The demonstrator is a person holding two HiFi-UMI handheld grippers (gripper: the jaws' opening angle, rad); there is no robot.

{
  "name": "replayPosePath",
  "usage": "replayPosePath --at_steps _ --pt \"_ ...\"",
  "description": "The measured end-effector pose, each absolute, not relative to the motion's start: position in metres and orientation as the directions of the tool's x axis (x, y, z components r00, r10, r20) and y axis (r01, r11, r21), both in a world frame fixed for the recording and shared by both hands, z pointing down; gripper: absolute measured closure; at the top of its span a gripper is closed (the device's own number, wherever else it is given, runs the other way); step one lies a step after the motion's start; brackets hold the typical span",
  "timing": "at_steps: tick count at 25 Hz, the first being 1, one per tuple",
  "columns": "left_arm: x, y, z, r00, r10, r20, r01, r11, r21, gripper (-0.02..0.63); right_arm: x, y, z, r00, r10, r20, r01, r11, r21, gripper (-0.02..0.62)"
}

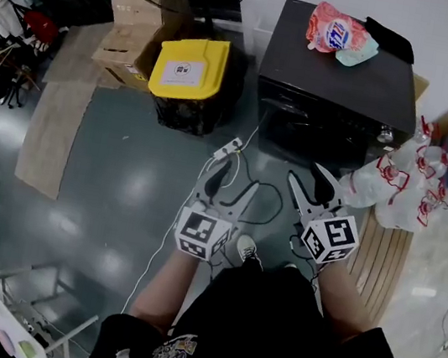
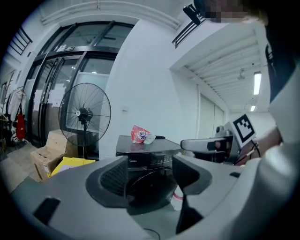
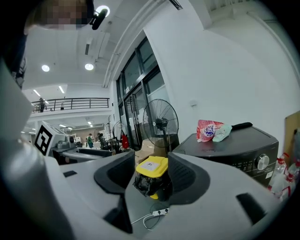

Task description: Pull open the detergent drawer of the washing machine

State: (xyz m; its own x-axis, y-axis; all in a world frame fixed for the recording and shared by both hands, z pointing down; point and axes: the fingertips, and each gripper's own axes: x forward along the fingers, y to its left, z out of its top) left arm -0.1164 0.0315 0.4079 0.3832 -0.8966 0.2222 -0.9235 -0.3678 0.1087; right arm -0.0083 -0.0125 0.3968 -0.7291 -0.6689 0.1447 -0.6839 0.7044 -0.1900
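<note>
A black washing machine [image 1: 334, 82] stands ahead of me by the white wall, with a red-and-white detergent pouch [image 1: 338, 30] on its top. In the left gripper view its top front strip [image 2: 140, 161] shows between the jaws, some way off; I cannot pick the drawer out from the panel. My left gripper [image 1: 230, 182] is open and empty over the floor, short of the machine. My right gripper [image 1: 307, 178] is open and empty too, beside it and a little closer to the machine's front. In the right gripper view the machine [image 3: 234, 145] lies to the right of the jaws.
A black bin with a yellow lid [image 1: 189, 70] and cardboard boxes [image 1: 134, 27] stand left of the machine, with a standing fan [image 2: 84, 115] behind. A power strip with its cable [image 1: 227, 149] lies on the floor. White bags with red print [image 1: 394, 181] sit right of the machine.
</note>
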Motion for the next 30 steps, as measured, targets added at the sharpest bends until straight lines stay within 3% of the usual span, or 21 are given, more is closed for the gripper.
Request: replayPosePath --at_steps 13,30 --pt "-0.148 -0.011 0.405 0.400 -0.893 0.206 -0.916 -0.391 0.086 0.339 -0.036 -0.047 0.398 -0.708 -0.689 0.152 -0.706 0.690 -0.162 0.348" --pt "-0.142 -0.125 0.459 0.411 -0.857 0.311 -0.911 -0.397 0.109 0.339 -0.017 -0.160 0.459 -0.663 -0.705 0.251 -0.748 0.616 -0.248 0.334"
